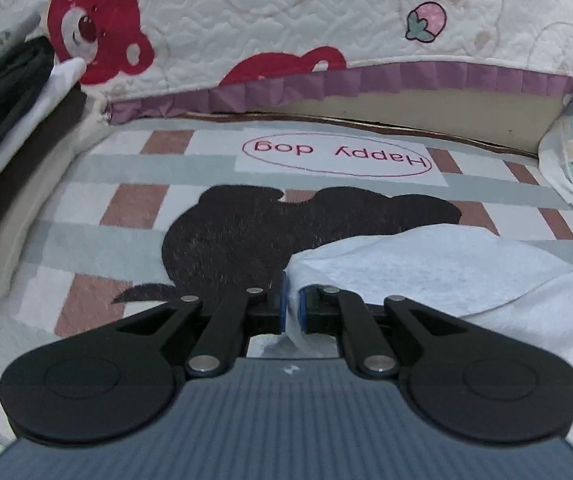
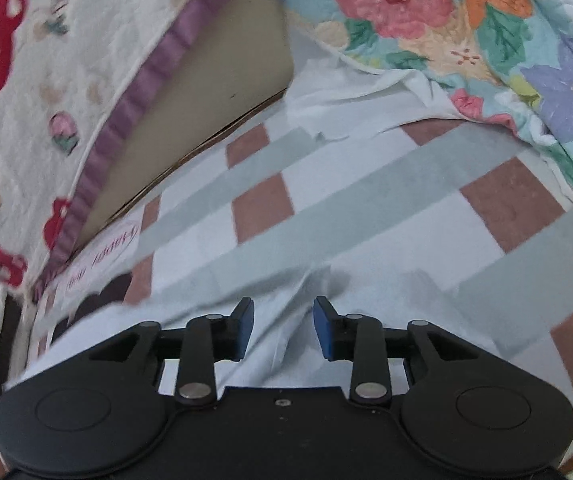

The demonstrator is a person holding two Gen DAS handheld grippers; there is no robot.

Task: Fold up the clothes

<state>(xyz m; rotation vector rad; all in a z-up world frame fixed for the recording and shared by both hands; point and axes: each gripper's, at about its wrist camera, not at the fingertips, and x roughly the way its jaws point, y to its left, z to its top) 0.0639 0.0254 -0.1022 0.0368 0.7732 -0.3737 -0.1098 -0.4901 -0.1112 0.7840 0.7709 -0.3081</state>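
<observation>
The white garment (image 1: pixel 466 280) lies low on the checked sheet (image 1: pixel 134 208) of the bed, partly over the dark dog print (image 1: pixel 226 236), and it spreads from the left tool (image 1: pixel 291 308) toward the right. The left tool has its blue pads (image 1: pixel 283 300) almost together, with a thin edge of the white cloth between them, so I judge it is clamped on the garment. The right tool (image 2: pixel 282 328) stands with its fingers (image 2: pixel 324 330) apart, just above a soft ridge of the same cloth (image 2: pixel 286 344), and holds nothing. At the left side a stack (image 1: pixel 18 152) of folded clothes leans near the bear quilt (image 1: pixel 286 20), and a flower quilt (image 2: pixel 466 40) lies at the right side. From these views I cannot tell how many folds the garment already has, because most of it is hidden under the tools. The danger I see is in the uneven hold: only one corner is held, so if the left tool pulls or lifts alone, the cloth may drag and bunch instead of turning over flat. The pinch of the left tool is also thin and close to the edge, so the cloth could slip out under tension. If the right tool closes on the ridge as it is, it may take two layers, or also the sheet below, and then the sheet would lift with the garment. A skewed pull would give a crooked fold that does not match the stack.
</observation>
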